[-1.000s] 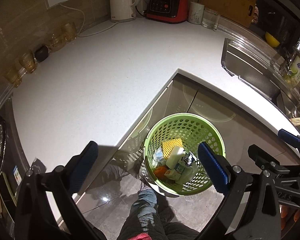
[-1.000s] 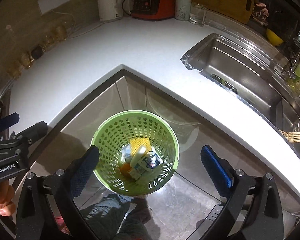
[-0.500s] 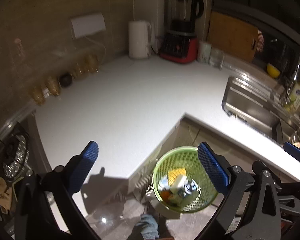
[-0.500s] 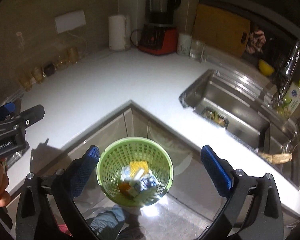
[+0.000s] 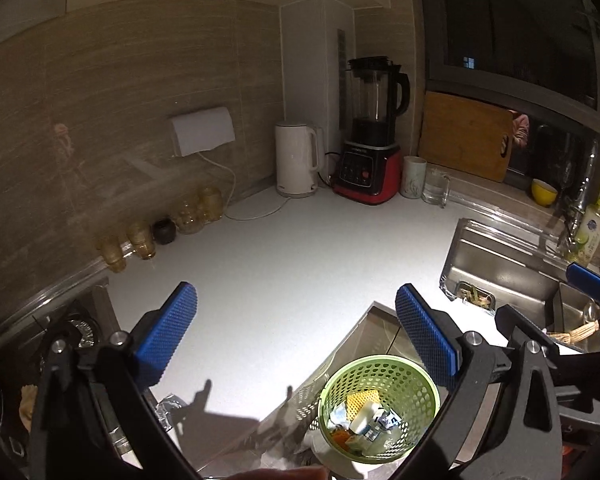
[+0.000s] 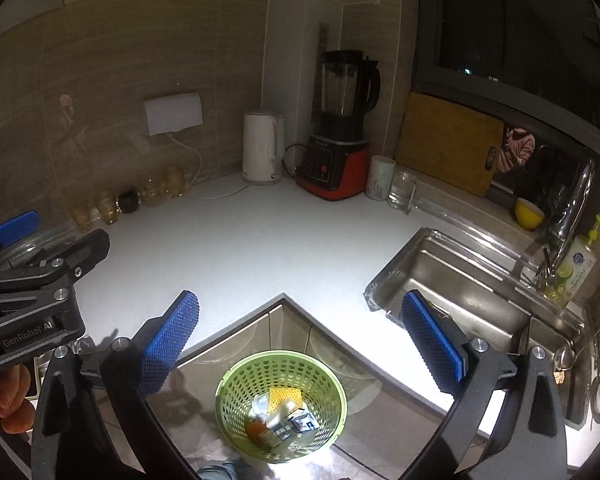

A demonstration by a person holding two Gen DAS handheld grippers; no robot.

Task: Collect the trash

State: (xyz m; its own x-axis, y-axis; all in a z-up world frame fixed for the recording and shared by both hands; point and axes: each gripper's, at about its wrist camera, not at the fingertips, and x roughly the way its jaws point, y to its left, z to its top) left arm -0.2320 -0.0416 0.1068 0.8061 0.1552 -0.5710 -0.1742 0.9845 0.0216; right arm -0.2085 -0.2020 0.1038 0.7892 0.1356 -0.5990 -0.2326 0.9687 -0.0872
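Observation:
A green perforated trash basket [image 5: 416, 376] stands on the floor in the inner corner of the L-shaped white counter [image 5: 292, 272]. It also shows in the right wrist view [image 6: 236, 384]. It holds several pieces of trash [image 6: 281, 414], among them a yellow sponge and wrappers. My left gripper [image 5: 296, 336] is open and empty, high above the counter edge. My right gripper [image 6: 300, 340] is open and empty, above the basket. The left gripper's body shows at the left of the right wrist view [image 6: 32, 280].
At the back stand a white kettle [image 5: 296, 164], a red-based blender [image 5: 370, 136], a cup, a glass and a wooden cutting board [image 5: 466, 136]. Amber jars [image 5: 140, 236] line the left wall. A steel sink [image 6: 476, 292] lies right, a stove [image 5: 4, 380] far left.
Both grippers have risen and tilted up from looking down into the basket. The basket now sits low in both views and the back wall and appliances have come into sight. Both stay open.

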